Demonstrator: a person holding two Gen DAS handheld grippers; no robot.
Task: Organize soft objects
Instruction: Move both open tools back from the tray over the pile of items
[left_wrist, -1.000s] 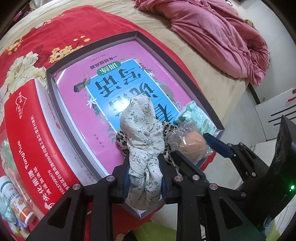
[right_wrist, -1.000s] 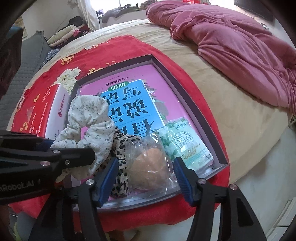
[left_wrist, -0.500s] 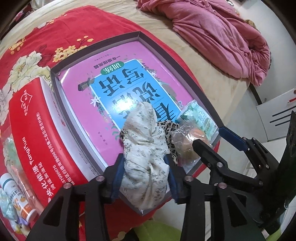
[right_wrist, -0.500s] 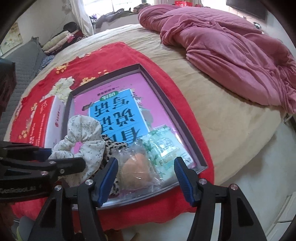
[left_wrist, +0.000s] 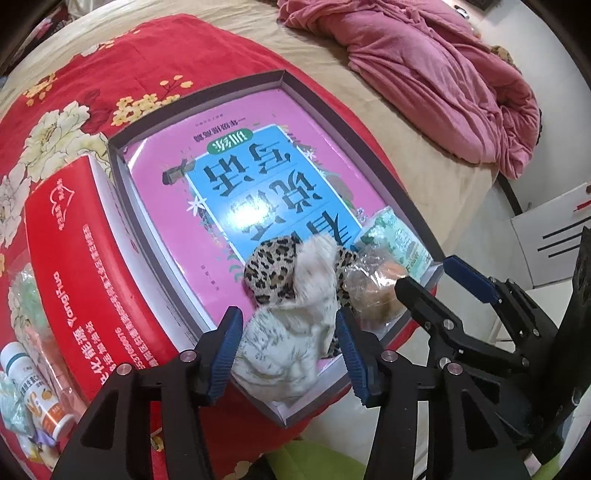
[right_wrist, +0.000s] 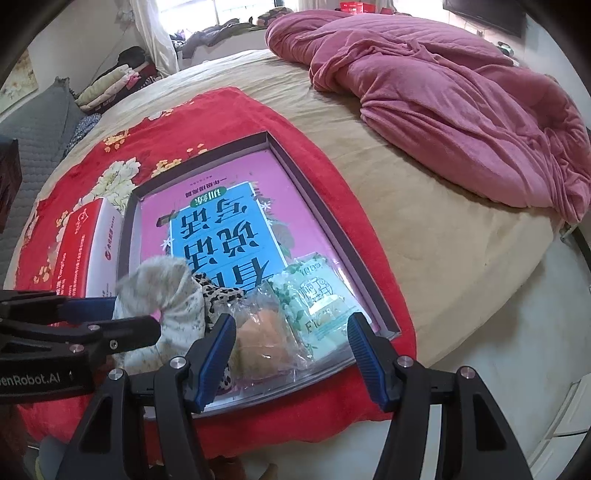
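Observation:
A white floral scrunchie (left_wrist: 291, 332) lies in the near corner of a shallow grey tray (left_wrist: 122, 206), partly on a leopard-print scrunchie (left_wrist: 271, 267). My left gripper (left_wrist: 290, 354) is open, its blue pads on either side of the white scrunchie, which looks motion-blurred. Next to them lie a bagged orange sponge (right_wrist: 264, 336) and a green tissue pack (right_wrist: 317, 295). My right gripper (right_wrist: 291, 358) is open and empty, held above the sponge and pack. The white scrunchie (right_wrist: 166, 295) also shows in the right wrist view.
The tray holds a pink and blue book (left_wrist: 258, 177) and sits on a red floral cloth (left_wrist: 74, 85) on a bed. A red box (left_wrist: 85, 266) stands left of the tray, small bottles (left_wrist: 33, 391) beside it. A pink blanket (right_wrist: 461, 96) lies behind.
My left gripper has opened and let go of the white scrunchie, which has dropped into the tray. Both grippers have drawn back from the tray.

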